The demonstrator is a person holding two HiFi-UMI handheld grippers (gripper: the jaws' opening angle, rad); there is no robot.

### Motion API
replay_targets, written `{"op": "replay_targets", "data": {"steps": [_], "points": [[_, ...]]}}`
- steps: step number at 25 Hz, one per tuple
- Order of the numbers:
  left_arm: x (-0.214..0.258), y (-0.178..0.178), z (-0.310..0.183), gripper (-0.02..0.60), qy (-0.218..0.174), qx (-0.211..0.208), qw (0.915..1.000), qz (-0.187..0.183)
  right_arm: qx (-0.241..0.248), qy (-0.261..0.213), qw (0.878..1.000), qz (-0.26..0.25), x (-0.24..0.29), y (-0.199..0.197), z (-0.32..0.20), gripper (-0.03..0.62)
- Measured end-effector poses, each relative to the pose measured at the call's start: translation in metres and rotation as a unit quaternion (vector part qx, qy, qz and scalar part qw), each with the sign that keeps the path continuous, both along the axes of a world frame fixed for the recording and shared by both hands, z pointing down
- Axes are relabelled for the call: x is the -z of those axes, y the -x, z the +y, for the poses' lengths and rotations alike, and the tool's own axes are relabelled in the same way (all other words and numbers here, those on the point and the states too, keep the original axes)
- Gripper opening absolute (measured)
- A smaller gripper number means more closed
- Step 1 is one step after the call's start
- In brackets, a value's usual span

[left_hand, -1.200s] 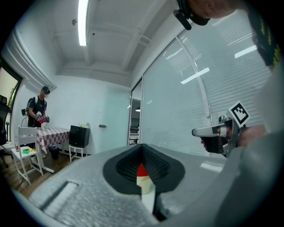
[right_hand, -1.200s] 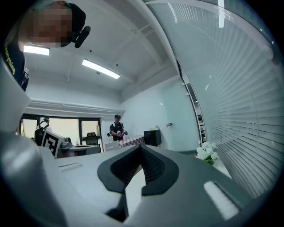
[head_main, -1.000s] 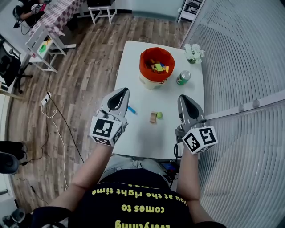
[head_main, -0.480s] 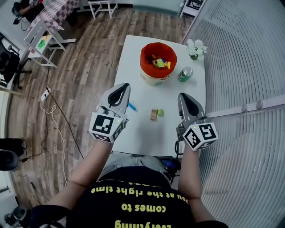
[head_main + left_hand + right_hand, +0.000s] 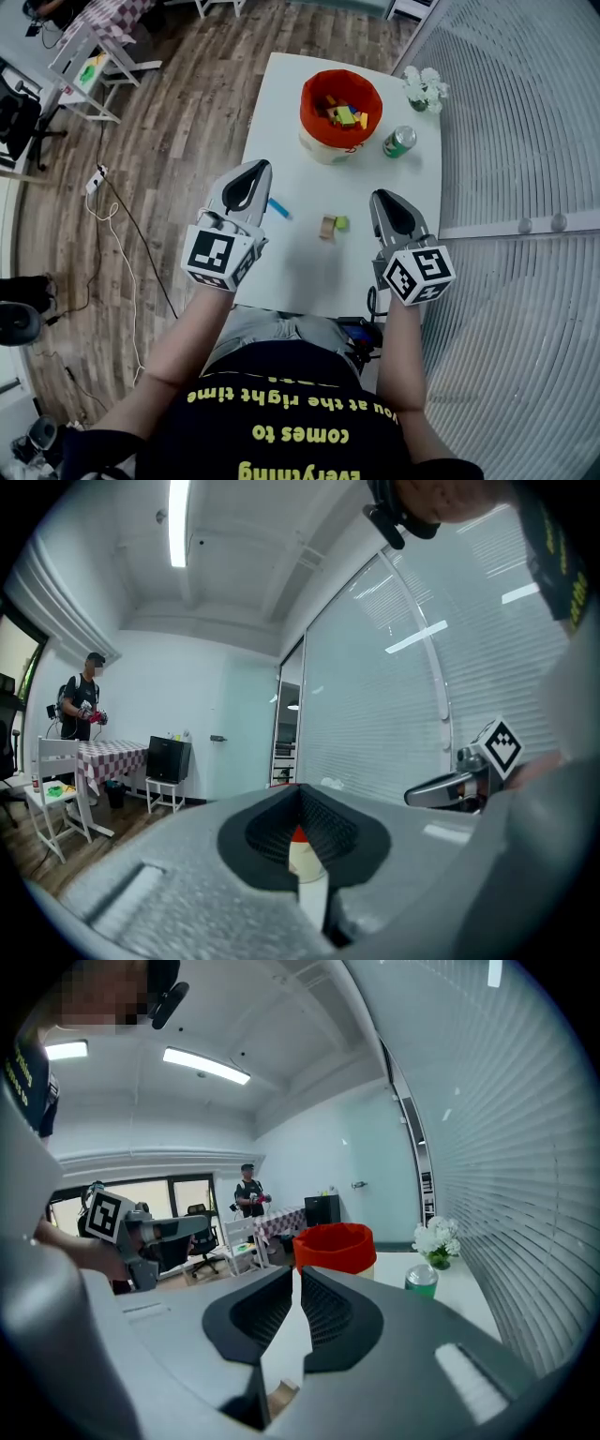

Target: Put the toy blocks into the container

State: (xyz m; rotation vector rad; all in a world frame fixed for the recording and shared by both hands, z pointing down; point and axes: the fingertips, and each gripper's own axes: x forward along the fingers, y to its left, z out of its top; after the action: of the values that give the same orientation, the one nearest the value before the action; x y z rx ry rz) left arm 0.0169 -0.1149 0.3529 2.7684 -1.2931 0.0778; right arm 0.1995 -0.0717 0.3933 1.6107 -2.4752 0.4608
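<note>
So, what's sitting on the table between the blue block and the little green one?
A tan block lies between the blue block and the green block. It sits right beside the green one, with bare white table toward the blue. The head view shows this.

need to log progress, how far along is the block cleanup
Done: several blocks lie in the orange container. In hand: nothing; the left gripper is shut and empty, the right gripper has just been opening its jaws, nothing between them. Left: the blue block, tan block and green block on the table.
</note>
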Motion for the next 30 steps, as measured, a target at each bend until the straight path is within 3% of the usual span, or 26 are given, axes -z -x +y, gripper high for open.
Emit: {"op": "replay_targets", "data": {"steps": [10, 20, 25, 30], "points": [[-0.018, 0.003, 0.002, 0.002, 0.019, 0.009, 0.9998, 0.000, 0.044, 0.061, 0.995, 0.070, -0.052, 0.013, -0.003, 0.077], [-0.037, 0.001, -0.002, 0.002, 0.042, 0.008, 0.9991, -0.001, 0.080, 0.163, 0.978, 0.105, -0.134, 0.017, -0.003, 0.109], [-0.043, -0.001, -0.001, 0.002, 0.054, 0.008, 0.9985, -0.001, 0.096, 0.180, 0.970, 0.132, -0.154, 0.017, 0.002, 0.114], [-0.048, -0.004, 0.000, 0.002, 0.055, 0.005, 0.9984, -0.007, 0.142, 0.197, 0.956, 0.166, -0.175, 0.024, 0.010, 0.148]]}}
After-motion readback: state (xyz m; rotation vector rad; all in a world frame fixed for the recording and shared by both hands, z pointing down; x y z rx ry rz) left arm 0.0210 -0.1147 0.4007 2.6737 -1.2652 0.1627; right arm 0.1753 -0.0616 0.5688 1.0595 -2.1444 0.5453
